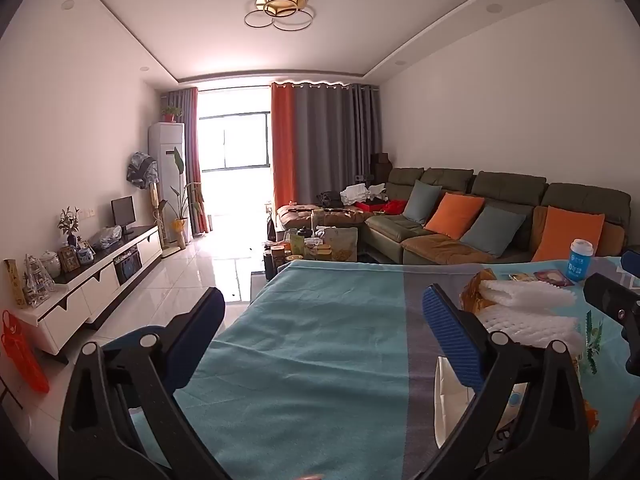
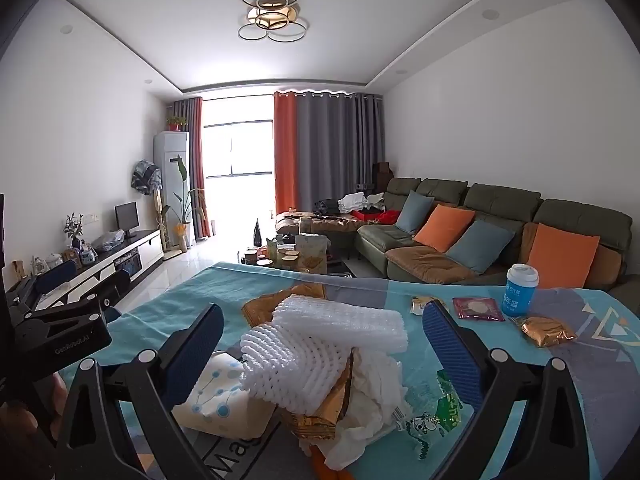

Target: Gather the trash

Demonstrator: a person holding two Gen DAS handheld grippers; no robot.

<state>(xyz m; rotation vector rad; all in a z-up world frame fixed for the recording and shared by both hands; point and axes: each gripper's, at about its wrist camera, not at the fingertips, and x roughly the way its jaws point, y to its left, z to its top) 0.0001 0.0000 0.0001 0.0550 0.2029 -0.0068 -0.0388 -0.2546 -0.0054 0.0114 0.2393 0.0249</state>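
Observation:
A heap of trash lies on the teal tablecloth: white foam netting, gold foil wrappers, crumpled white tissue, a green-printed wrapper and a white dotted packet. My right gripper is open, its fingers either side of the heap, just above it. My left gripper is open and empty over bare cloth, left of the heap; the foam netting shows at its right. A blue-and-white cup, a maroon sachet and a gold packet lie farther right.
A green sofa with orange and blue cushions runs along the right wall. A cluttered coffee table stands beyond the table's far edge. A white TV cabinet lines the left wall, an orange bag beside it.

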